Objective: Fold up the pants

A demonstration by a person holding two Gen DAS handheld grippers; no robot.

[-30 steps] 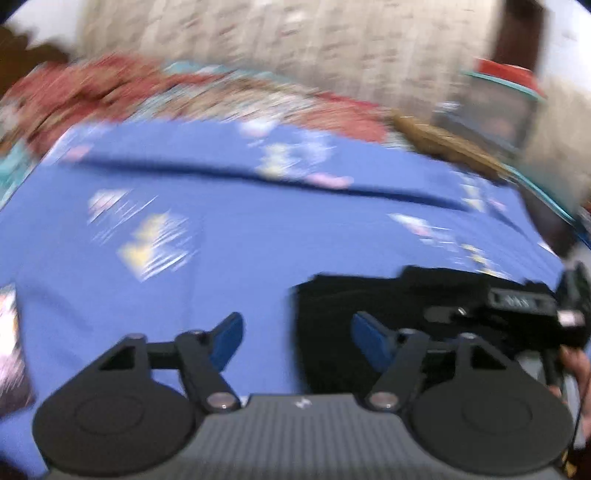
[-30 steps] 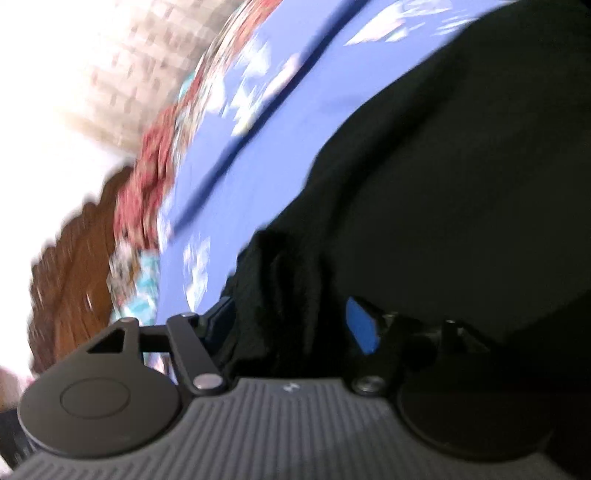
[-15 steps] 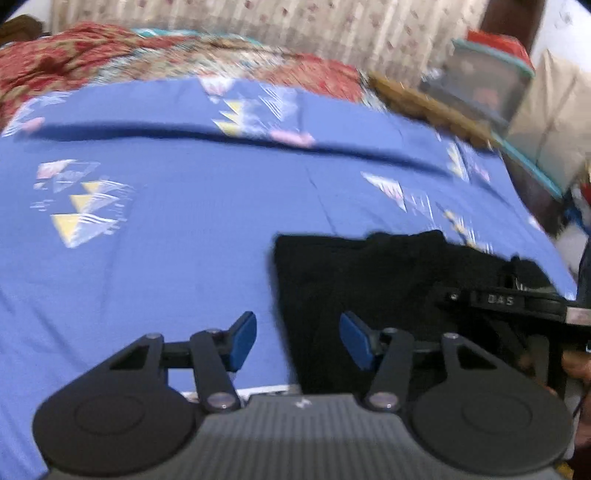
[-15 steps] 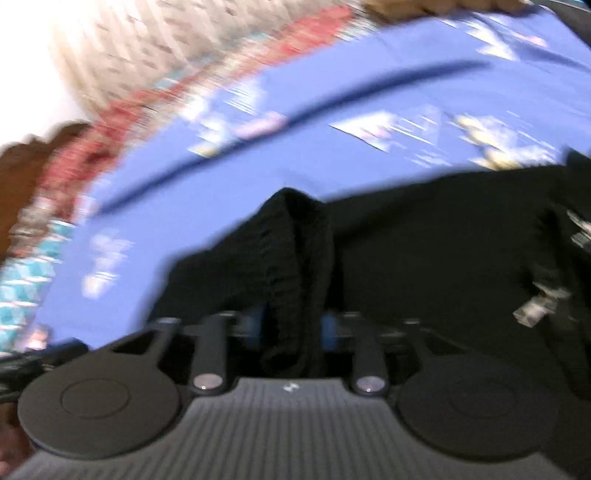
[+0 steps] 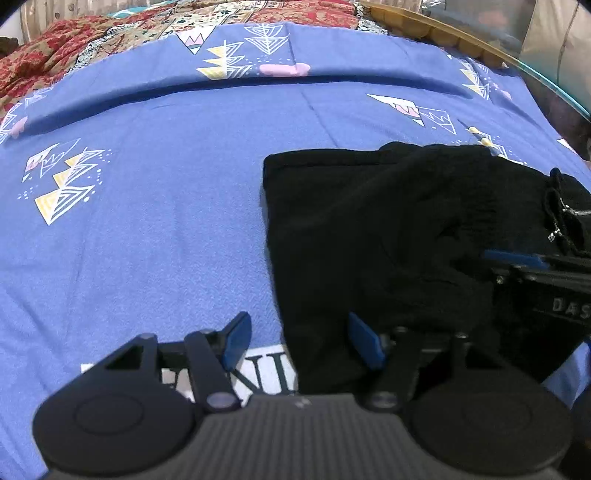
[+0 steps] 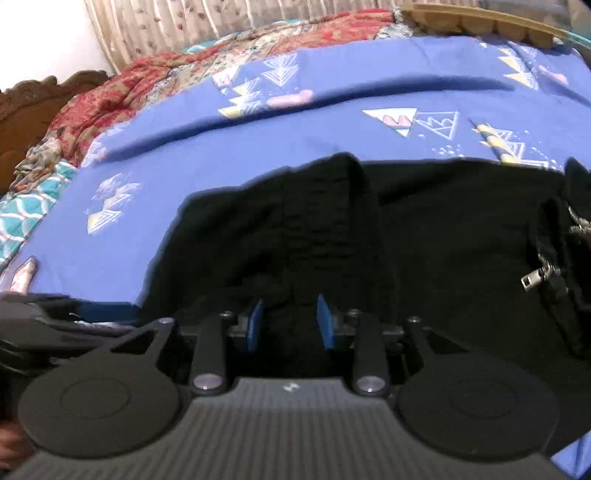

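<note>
Left gripper [image 5: 301, 341]: released, its 2 blue pads spread wide; 1 over the sheet, 1 over black cloth.
Right gripper [image 6: 290, 323]: clenched on a raised ridge of the pants [image 6: 424, 236].
Pants position: folded black heap on the blue bedsheet [image 5: 166, 229], ahead and right of the left gripper's tips.
Zipper pull [image 6: 532, 280]: right of the right gripper.
Beyond: red patterned quilt [image 6: 155, 81], curtain [image 6: 207, 22].
</note>
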